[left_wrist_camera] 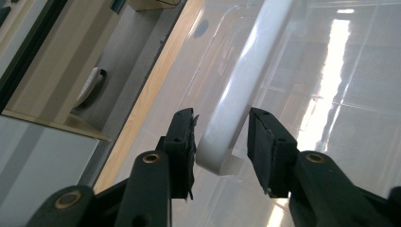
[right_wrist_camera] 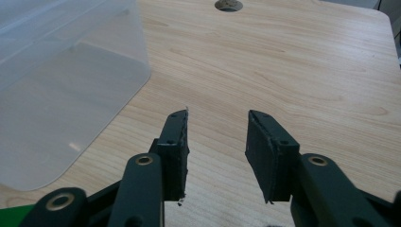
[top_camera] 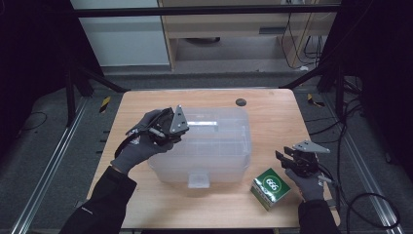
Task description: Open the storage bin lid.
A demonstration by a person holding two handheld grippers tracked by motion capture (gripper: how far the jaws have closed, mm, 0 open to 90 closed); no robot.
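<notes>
A clear plastic storage box [top_camera: 209, 146] with a lid stands in the middle of the wooden table [top_camera: 272, 112]. My left gripper [top_camera: 170, 127] hangs over the lid's left part. In the left gripper view its jaws [left_wrist_camera: 221, 113] straddle the lid's white handle [left_wrist_camera: 236, 94]; the left pad is close to the handle, and a gap shows at the right pad. My right gripper [top_camera: 285, 155] stays low over the bare table to the right of the box, open with nothing between its jaws [right_wrist_camera: 217, 113]. A green carton [top_camera: 270, 187] marked 666 lies just in front of it.
A dark round hole [top_camera: 240, 102] is set in the table behind the box. The box's front latch [top_camera: 198, 180] points at the near edge. Bare wood lies right of the box [right_wrist_camera: 283, 71]. Dark frame posts and cables surround the table.
</notes>
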